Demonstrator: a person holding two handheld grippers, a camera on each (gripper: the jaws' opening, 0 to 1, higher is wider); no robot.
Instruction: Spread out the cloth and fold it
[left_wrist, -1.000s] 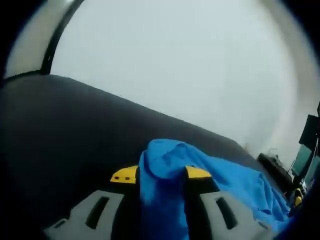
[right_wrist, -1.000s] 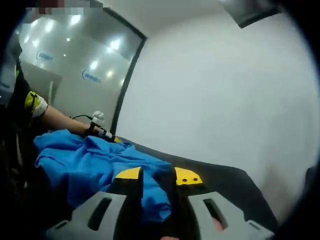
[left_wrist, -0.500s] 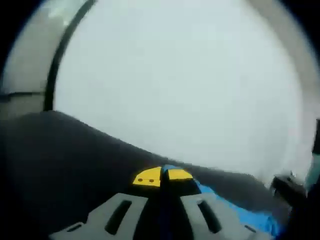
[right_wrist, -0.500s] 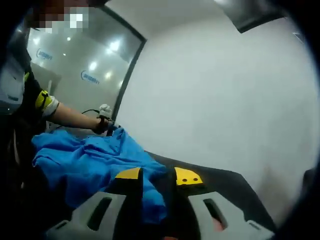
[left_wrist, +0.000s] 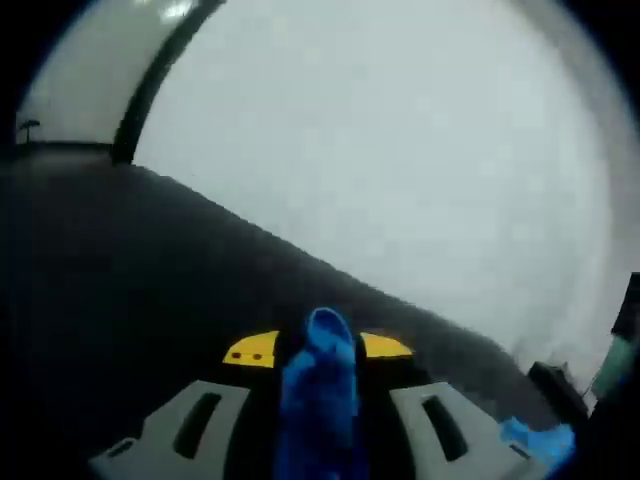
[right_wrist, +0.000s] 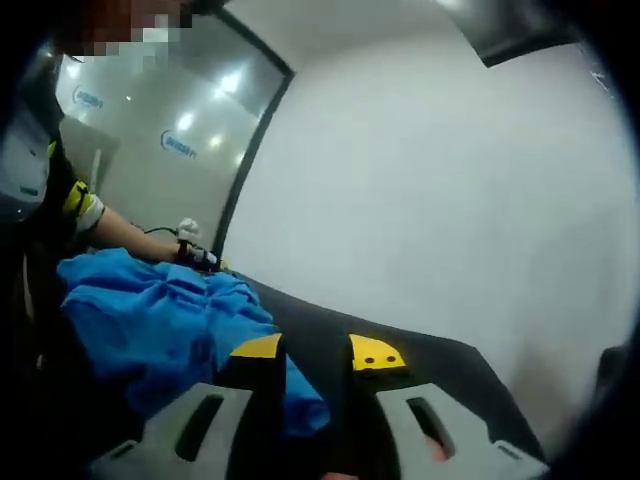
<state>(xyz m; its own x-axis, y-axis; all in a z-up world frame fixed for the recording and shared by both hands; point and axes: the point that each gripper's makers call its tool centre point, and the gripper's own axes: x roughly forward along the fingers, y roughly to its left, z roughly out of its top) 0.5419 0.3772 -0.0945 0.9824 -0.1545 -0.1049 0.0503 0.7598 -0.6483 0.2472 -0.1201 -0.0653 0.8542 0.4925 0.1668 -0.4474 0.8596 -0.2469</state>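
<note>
Cloth (left_wrist: 318, 400) between left gripper (left_wrist: 318, 346) jaws (pinched)

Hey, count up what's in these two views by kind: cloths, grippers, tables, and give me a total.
Blue cloth: 1
Grippers, left gripper and right gripper: 2
Dark table: 1
Total: 4

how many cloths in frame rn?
1. A single blue cloth: bunched on the dark table in the right gripper view, one edge between the right gripper jaws; a fold pinched in the left gripper. More could be hidden under the bunch.
</note>
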